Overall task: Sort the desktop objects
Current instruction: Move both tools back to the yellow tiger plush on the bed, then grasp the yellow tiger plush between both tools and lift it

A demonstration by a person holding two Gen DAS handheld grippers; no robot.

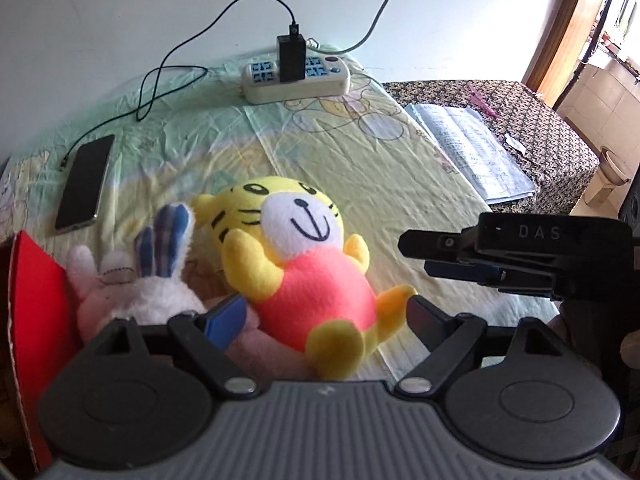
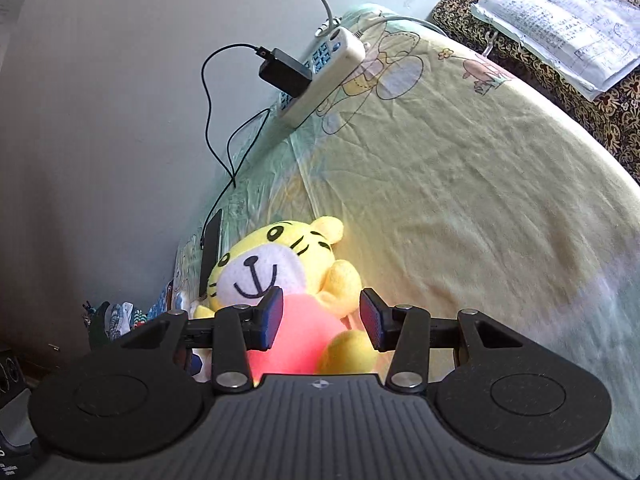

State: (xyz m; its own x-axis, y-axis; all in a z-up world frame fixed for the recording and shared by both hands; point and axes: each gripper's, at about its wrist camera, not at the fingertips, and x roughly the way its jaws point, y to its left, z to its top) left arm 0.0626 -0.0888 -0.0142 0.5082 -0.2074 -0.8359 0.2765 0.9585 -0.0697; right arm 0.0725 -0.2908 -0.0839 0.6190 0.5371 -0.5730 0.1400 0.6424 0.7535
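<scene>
Right gripper (image 2: 321, 320) spread wide — tiger plush (image 2: 288, 280) lies between pads, untouched. Left gripper (image 1: 324, 318) also open — straddles tiger's legs.

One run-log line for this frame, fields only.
stage: reaching | left gripper: open, straddling tiger plush | right gripper: open, over tiger belly | rabbit plush: beside tiger | phone: on sheet

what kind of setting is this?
Probably a home room: a table under a cartoon-print cloth, plush tiger and rabbit, a charging phone, a power strip against a plain wall.
</scene>
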